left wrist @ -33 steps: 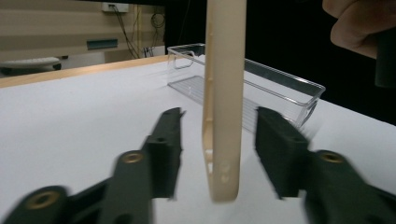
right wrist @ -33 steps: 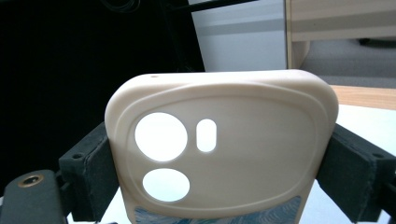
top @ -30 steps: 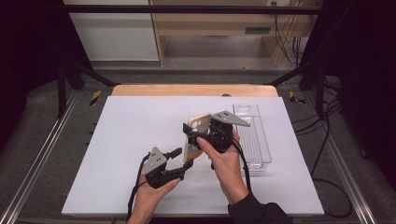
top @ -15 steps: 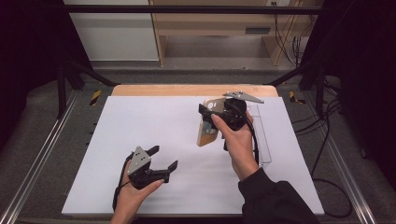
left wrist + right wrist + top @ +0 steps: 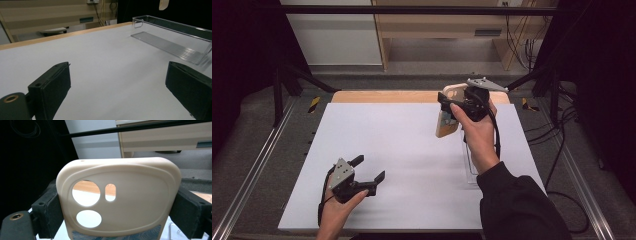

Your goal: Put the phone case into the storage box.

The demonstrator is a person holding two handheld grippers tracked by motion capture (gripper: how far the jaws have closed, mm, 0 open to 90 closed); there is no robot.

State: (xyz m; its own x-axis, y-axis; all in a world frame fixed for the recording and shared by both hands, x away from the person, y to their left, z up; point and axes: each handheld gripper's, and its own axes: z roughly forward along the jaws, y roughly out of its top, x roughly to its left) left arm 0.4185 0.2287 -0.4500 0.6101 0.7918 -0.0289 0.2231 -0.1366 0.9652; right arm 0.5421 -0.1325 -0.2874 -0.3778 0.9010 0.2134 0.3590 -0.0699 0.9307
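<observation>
left gripper (image 5: 371, 171): low, jaws just opened wide, nothing between | right gripper (image 5: 451, 106): raised, clamped

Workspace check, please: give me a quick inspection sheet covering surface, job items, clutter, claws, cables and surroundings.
Surface: white table top, wooden strip along the far edge.
Job's things: cream phone case held up off the table; clear plastic tray lying on the table's right side.
Clutter: nothing seen.
Claws: right claw shut on the phone case, jaws pressing its two sides; left claw low near the front left, jaws have just been opening, nothing between them.
Cables: one cable trails along the right forearm; more on the floor at right.
Surroundings: metal rails, wooden bench beyond the table.
</observation>
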